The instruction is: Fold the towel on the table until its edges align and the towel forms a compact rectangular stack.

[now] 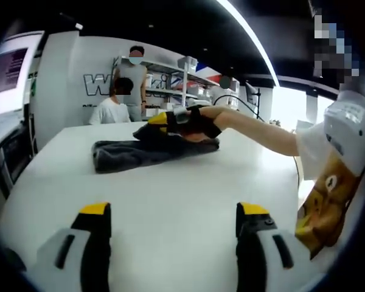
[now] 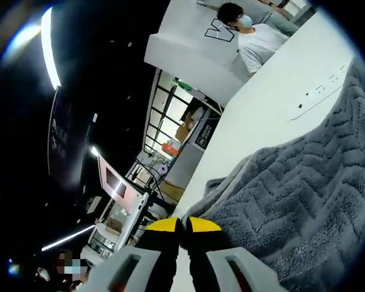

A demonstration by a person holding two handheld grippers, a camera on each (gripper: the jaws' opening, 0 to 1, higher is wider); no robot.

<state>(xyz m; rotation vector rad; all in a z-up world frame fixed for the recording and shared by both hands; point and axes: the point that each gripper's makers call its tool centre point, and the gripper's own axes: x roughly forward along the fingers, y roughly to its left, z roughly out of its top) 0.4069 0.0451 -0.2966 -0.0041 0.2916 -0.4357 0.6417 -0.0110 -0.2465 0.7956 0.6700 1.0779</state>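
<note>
Grey towel (image 1: 147,152) lies bunched mid-table, far from left gripper (image 1: 177,226) — its jaws apart, low over bare white table (image 1: 170,188). Right gripper (image 1: 170,119) sits on towel's far right end — jaws together (image 2: 182,225), towel (image 2: 304,188) just beside; grip unclear.

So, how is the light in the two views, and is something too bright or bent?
Left gripper view: the window behind the arm is blown out white, the table is evenly lit, and the towel looks dark. Right gripper view: strongly rolled, the ceiling is nearly black with a glaring light strip, and the towel weave is sharp.
</note>
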